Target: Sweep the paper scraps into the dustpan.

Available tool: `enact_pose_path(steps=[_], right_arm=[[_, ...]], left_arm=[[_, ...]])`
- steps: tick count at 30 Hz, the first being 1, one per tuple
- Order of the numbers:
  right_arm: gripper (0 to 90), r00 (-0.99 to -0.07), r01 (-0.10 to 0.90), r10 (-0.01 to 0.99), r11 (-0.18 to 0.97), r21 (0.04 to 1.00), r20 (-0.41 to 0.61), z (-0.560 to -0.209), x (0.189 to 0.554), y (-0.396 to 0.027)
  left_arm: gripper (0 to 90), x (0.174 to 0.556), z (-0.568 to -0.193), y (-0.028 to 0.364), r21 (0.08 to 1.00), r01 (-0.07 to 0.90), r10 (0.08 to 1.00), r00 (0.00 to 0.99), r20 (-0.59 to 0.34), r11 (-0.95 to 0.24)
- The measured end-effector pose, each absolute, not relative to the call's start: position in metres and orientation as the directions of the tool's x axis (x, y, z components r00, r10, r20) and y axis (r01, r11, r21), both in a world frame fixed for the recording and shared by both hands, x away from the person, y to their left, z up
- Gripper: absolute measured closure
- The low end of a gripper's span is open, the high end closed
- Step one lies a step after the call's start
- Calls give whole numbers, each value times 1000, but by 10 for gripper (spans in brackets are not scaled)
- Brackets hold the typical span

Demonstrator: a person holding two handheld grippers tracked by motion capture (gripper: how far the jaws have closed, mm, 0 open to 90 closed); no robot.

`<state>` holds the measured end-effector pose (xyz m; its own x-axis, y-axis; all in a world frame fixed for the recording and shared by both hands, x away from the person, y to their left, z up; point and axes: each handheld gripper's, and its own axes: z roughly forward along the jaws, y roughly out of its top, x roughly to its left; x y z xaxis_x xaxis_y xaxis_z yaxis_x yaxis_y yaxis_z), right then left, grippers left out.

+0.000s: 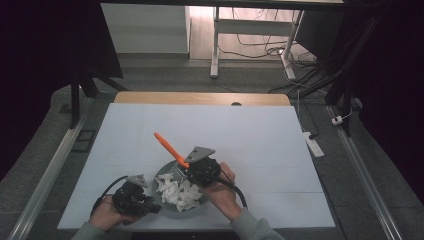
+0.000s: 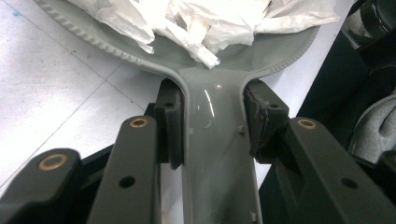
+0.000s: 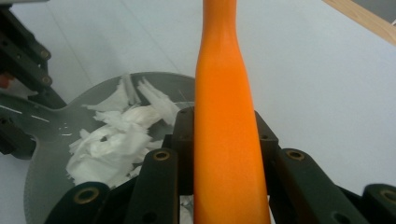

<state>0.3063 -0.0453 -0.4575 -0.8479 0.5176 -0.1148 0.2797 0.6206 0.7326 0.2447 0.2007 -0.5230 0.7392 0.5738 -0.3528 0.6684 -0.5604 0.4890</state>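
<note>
At about six o'clock on the white table [image 1: 250,130], a grey dish [image 2: 187,56] full of white paper scraps [image 1: 180,194] is held by its flat handle [image 2: 212,140], with the left gripper [image 2: 212,123] clamped shut on it. An orange stick [image 3: 226,126] is squeezed tight in the right gripper [image 3: 224,140] and points up toward eleven o'clock. If the stick is swung low, scraps could be knocked out, or the dish could be tipped.
</note>
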Motion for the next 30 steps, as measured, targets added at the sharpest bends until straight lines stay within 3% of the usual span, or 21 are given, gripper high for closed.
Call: enact_pose_path(steps=[12, 25, 30], right_arm=[[707, -824, 350, 567, 482, 803, 18, -434, 325, -87], [707, -759, 381, 645, 554, 741, -92, -458, 343, -94], [707, -714, 475, 691, 593, 650, -110, -483, 353, -109]], left_arm=[[612, 245, -523, 201, 500, 659, 573, 746, -340, -562], [612, 245, -523, 202, 509, 657, 571, 747, -340, -557], [612, 244, -522, 201, 507, 657, 572, 747, -339, -557]])
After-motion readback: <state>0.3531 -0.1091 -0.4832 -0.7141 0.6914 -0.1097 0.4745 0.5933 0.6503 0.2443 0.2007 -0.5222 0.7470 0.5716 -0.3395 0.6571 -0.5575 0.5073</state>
